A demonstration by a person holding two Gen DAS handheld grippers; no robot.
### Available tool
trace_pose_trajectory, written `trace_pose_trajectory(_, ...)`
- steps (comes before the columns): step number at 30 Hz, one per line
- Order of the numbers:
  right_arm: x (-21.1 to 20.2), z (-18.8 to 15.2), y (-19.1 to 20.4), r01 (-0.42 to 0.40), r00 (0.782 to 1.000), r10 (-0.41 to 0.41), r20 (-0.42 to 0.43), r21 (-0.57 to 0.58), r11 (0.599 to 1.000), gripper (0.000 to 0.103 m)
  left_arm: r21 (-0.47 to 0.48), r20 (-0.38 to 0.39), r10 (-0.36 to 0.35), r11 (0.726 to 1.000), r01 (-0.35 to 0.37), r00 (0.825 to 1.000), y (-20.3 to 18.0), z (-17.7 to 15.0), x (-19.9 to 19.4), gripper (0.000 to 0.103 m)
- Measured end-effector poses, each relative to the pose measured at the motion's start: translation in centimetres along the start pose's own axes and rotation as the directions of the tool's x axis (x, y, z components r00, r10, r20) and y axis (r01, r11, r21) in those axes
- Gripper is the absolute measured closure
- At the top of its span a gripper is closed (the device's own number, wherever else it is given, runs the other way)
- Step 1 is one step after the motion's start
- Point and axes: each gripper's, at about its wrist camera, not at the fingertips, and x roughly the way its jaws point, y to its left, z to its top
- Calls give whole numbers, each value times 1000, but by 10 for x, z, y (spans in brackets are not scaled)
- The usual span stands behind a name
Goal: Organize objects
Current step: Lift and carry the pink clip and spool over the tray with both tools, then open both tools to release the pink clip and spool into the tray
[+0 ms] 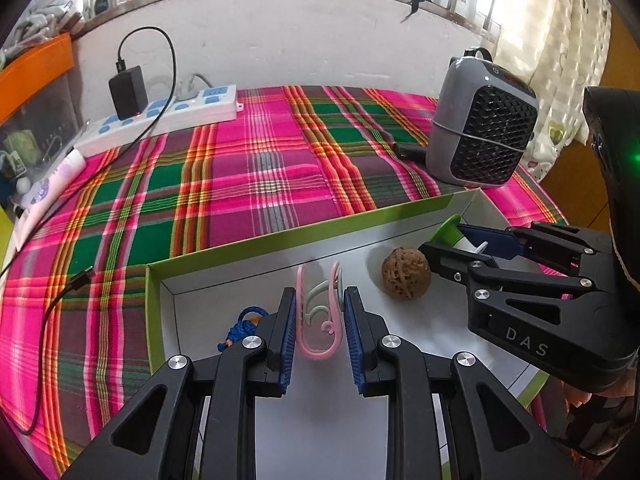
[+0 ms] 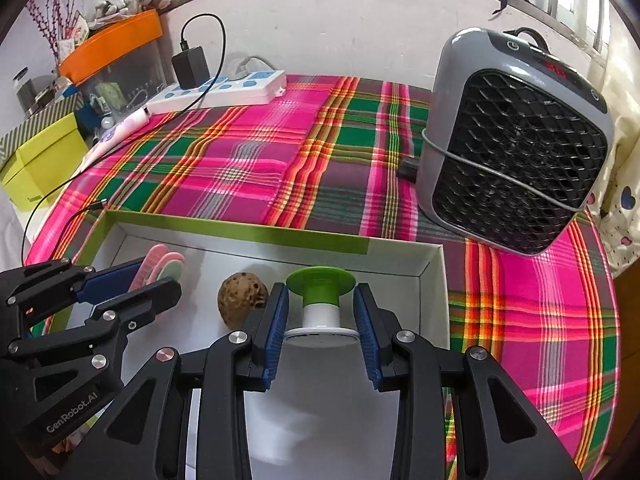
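Hovering over the green-rimmed box (image 1: 240, 240), both sets of tongs carry loads. The left tongs (image 1: 319, 320) are clenched on a pink and grey clip (image 1: 320, 312), held above the box's white floor. The right tongs (image 2: 322, 320) grip a green-topped white spool (image 2: 321, 300) near the box's far right corner. A walnut (image 1: 406, 274) already lies inside the box between the two, and a blue cord (image 1: 244, 326) sits at its left side. Judging by this, sorting is well along: both held items remain to be set down inside, and the worktop around the box shows no other loose small things.
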Motion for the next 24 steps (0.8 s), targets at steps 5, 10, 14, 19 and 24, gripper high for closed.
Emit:
trace_pose_trajectory(5,3,1,-2,3,1000,-3,0,6,1000,68,-4,-13,4,1000,-5,1000,1,-1,5,82)
trace_pose_trajectory(10,5,2,-2,7,1000,-7,0,4,1000,68,-7,-20,4,1000,-4,1000,1,-1,6,82)
trace_pose_trajectory(14,6,3,-2,8,1000,-8,4,9,1000,68,-10,-26,7,1000,-7,1000,2,-1,7,82)
trace_pose_trajectory(19,5,3,-3,8,1000,-8,6,16,1000,68,-13,-28,7,1000,-8,1000,3,0,8,81)
trace_pose_trajectory(24,5,3,-3,17,1000,-17,5,22,1000,68,-19,-29,8,1000,-9,1000,5,0,8,80)
